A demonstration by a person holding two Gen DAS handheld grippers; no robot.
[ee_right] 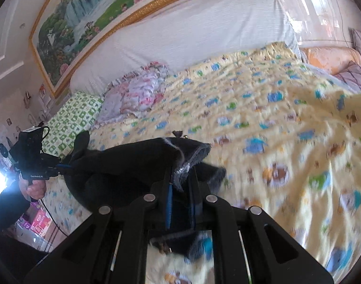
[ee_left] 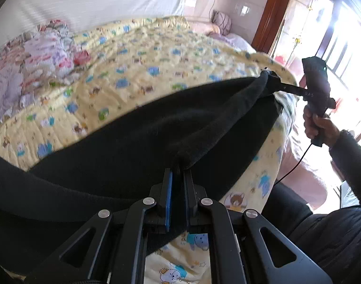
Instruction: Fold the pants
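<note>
The black pants [ee_left: 156, 130] are held stretched above the yellow cartoon-print quilt [ee_left: 145, 54]. My left gripper [ee_left: 178, 172] is shut on one edge of the pants at the bottom centre of the left wrist view. My right gripper [ee_left: 269, 75] shows there too, shut on the far end of the pants. In the right wrist view my right gripper [ee_right: 181, 172] is shut on the pants [ee_right: 133, 165] at a fleece-lined edge. The left gripper [ee_right: 66, 165] pinches the other end at the left.
A heap of floral bedding [ee_left: 38, 59] lies at the quilt's far left. A white headboard [ee_right: 180, 35] and framed landscape painting [ee_right: 97, 11] stand behind the bed. A doorway [ee_left: 322, 35] opens on the right. Pillows [ee_right: 334, 59] lie at the far corner.
</note>
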